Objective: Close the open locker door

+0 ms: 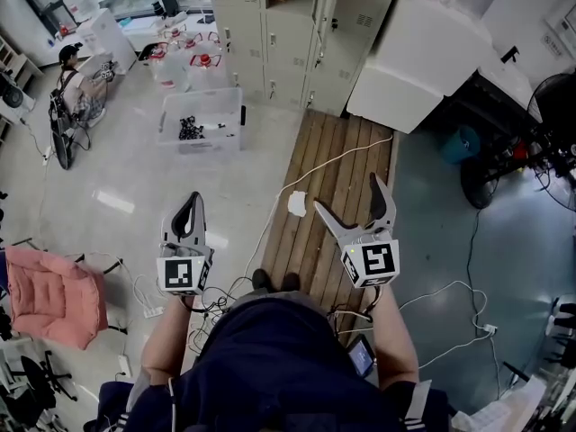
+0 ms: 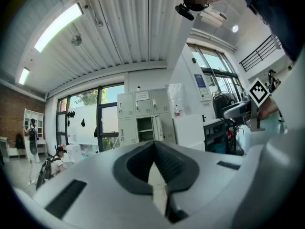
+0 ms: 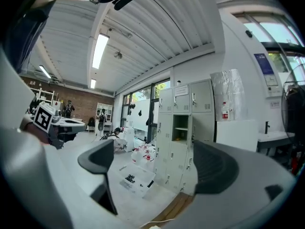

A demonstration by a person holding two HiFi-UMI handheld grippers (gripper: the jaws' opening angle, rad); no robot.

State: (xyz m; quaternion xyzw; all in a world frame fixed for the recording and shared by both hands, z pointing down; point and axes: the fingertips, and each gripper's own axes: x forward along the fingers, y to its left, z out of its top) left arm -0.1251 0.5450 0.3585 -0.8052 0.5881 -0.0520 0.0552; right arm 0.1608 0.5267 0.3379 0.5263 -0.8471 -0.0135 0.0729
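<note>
Locker door [image 1: 324, 12] stands open on the locker bank, well ahead of both grippers (beyond the wooden floor strip [image 1: 337, 165]). Right gripper [image 1: 346, 193] gapes wide and empty; left gripper [image 1: 192, 202] is closed.

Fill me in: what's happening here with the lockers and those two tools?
A person stands at the near end of the wooden decking, a tool in each hand, facing a bank of lockers from some way off. One locker compartment stands open, and neither tool is near it. The left tool is shut and empty; the right tool is open with nothing between its jaws.
</note>
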